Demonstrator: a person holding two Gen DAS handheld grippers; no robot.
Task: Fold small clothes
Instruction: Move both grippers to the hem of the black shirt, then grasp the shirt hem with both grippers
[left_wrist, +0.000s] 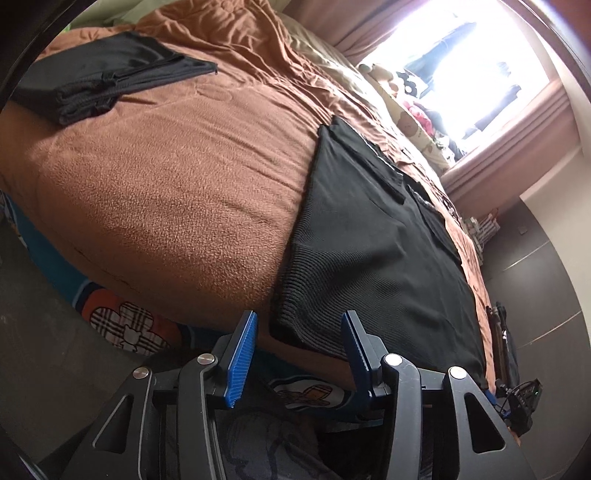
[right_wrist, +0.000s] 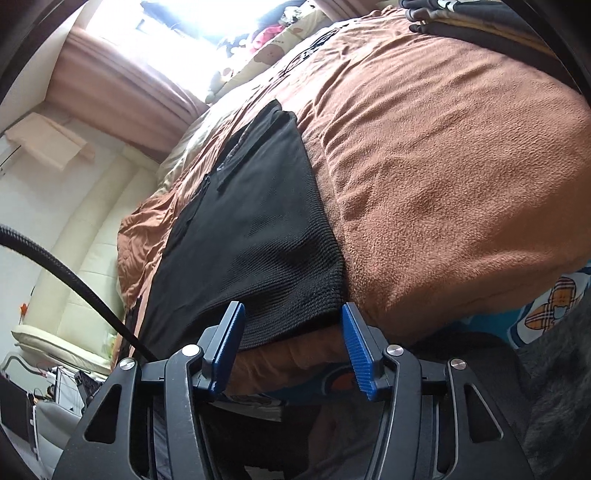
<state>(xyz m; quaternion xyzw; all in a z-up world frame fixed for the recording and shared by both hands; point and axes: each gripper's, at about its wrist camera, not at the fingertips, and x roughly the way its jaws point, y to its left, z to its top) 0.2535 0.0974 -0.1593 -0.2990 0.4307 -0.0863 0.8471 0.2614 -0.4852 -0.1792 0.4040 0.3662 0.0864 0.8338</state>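
A black knit garment (left_wrist: 373, 243) lies spread flat on the brown blanket (left_wrist: 177, 177), its ribbed hem at the bed's near edge. In the right wrist view the same garment (right_wrist: 255, 236) runs away from me. My left gripper (left_wrist: 299, 336) is open, its blue pads just short of the hem's left corner, holding nothing. My right gripper (right_wrist: 291, 325) is open too, its pads straddling the hem's right corner at the bed edge. A folded black piece (left_wrist: 107, 77) rests far left on the blanket.
Dark folded clothes (right_wrist: 476, 22) sit at the far right corner of the bed. Pillows and soft toys (left_wrist: 410, 110) line the headboard under a bright window. A cartoon-print sheet (left_wrist: 122, 321) hangs below the blanket. A black cable (right_wrist: 74, 277) crosses on the left.
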